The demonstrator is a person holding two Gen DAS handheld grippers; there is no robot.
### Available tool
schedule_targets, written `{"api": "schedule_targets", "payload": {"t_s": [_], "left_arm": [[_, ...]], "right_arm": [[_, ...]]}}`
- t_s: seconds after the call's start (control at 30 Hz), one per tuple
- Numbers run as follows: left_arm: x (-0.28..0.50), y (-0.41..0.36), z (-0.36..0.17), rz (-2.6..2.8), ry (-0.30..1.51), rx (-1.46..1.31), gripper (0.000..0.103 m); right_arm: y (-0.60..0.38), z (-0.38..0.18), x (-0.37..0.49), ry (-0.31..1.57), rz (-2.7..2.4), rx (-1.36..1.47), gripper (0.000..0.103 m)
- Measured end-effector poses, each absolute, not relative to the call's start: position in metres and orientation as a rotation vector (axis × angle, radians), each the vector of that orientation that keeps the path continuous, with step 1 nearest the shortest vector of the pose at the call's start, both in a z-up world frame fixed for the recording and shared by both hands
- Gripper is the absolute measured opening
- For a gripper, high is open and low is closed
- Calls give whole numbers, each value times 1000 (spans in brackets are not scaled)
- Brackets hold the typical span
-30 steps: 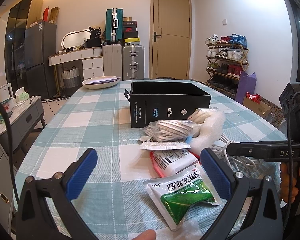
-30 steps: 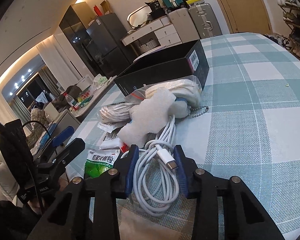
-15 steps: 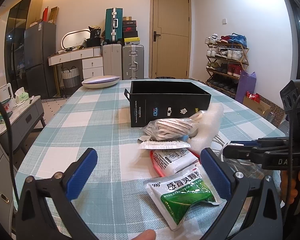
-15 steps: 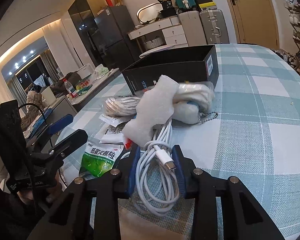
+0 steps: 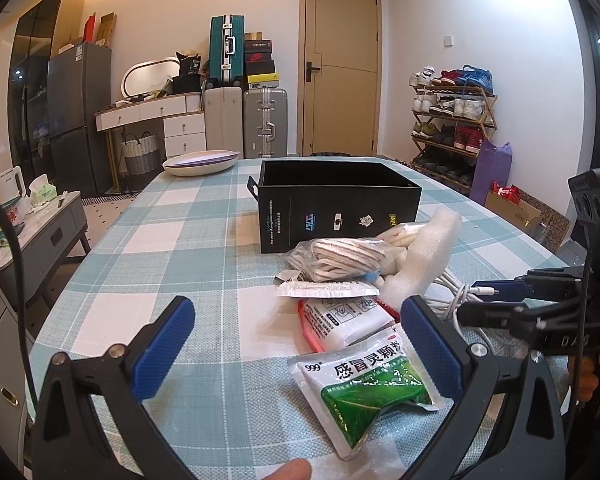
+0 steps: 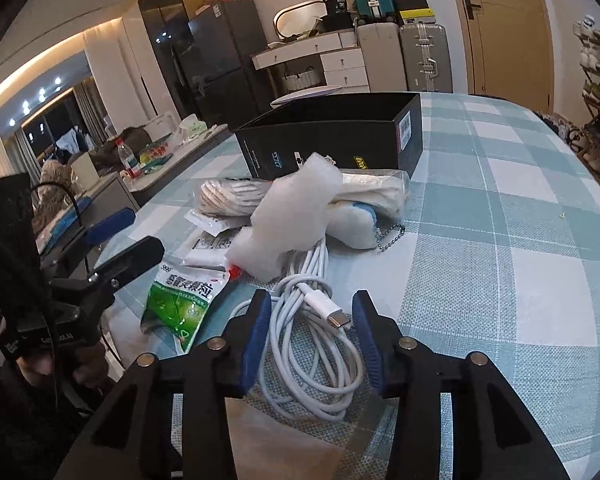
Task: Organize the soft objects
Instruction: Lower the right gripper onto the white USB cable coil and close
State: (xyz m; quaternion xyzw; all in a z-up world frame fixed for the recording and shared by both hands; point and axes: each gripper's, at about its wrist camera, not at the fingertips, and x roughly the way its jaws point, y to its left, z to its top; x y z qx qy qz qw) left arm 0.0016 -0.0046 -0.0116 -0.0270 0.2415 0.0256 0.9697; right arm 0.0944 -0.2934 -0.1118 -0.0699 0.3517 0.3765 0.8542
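Note:
A pile of soft items lies on the checked tablecloth in front of a black open box (image 5: pixel 340 204) (image 6: pixel 332 140). It holds a green medicine sachet (image 5: pixel 364 384) (image 6: pixel 178 300), a white pack (image 5: pixel 344 316), a bagged striped cloth (image 5: pixel 340 258) (image 6: pixel 228 196), white foam (image 5: pixel 424 252) (image 6: pixel 288 224) and a coiled white USB cable (image 6: pixel 316 344). My right gripper (image 6: pixel 307 316) is partly closed around the cable coil, lifted slightly. My left gripper (image 5: pixel 296 340) is open, low over the table before the sachet.
A white dish (image 5: pixel 200 162) sits at the table's far left. A small plush with a ball chain (image 6: pixel 360 224) lies in the pile. Suitcases, a shoe rack and a door stand behind the table.
My right gripper has risen and tilted with the cable between its fingers; the foam and cable shifted slightly. My left gripper has stayed still.

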Motion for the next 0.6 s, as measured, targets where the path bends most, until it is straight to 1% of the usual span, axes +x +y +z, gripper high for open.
{"api": "schedule_targets", "payload": {"t_s": [0.17,0.47,0.6], "left_arm": [[2,-4,-12,50,492,-56,103],[1,-5,-12,49,492,-55,103],[0,-6,-11,51,489,-58,103]], "right_arm": [[-283,-114,92,724,784,-225,47],[-291,-118,112,848,916,-35,50],[-286,-117,106,823,910,-103,53]]}}
